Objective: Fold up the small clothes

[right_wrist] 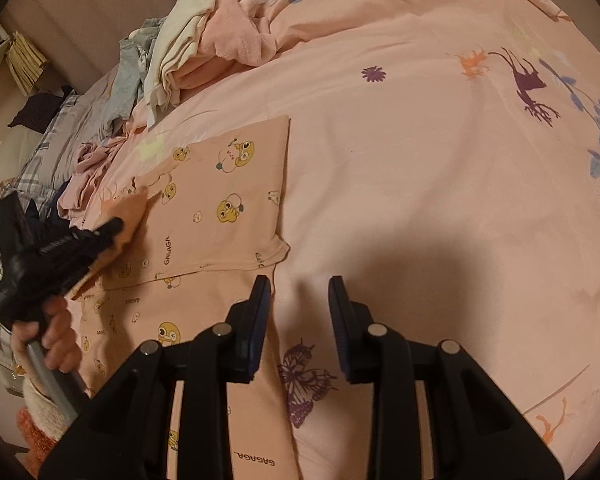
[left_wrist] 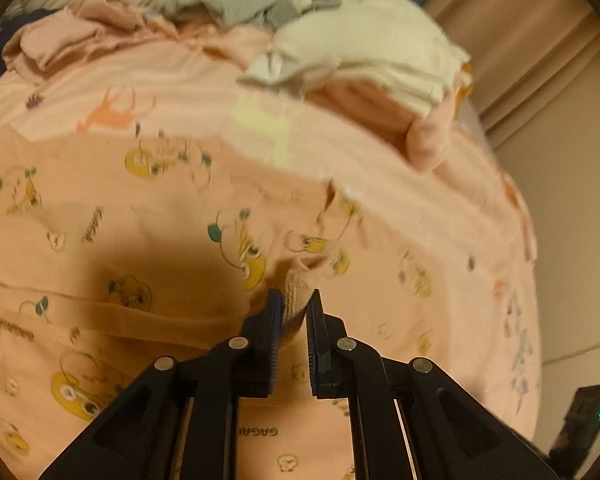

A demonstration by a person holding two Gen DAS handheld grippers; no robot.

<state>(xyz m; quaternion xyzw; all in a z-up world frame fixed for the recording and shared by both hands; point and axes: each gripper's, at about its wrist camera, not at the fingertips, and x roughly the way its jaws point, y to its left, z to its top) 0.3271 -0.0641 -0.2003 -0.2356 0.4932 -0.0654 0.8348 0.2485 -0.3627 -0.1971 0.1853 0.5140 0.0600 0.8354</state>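
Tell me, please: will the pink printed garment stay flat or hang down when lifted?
Probably it hangs: the pink printed garment bunches where the left gripper pinches its cuff. It seems thin and light, lying creased on the bedspread.

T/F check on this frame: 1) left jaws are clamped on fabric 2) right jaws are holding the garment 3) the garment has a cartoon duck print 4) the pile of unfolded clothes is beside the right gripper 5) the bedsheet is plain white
1) True. The left gripper is shut on a ribbed cuff of the peach garment.
2) False. The right gripper has its jaws apart with nothing between them, above the bedsheet.
3) True. Yellow cartoon ducks and "GAGAGA" lettering show on it.
4) False. The clothes pile lies at the far end of the bed, well away from the right gripper.
5) False. The bedsheet is pink with deer, butterfly and flower prints.
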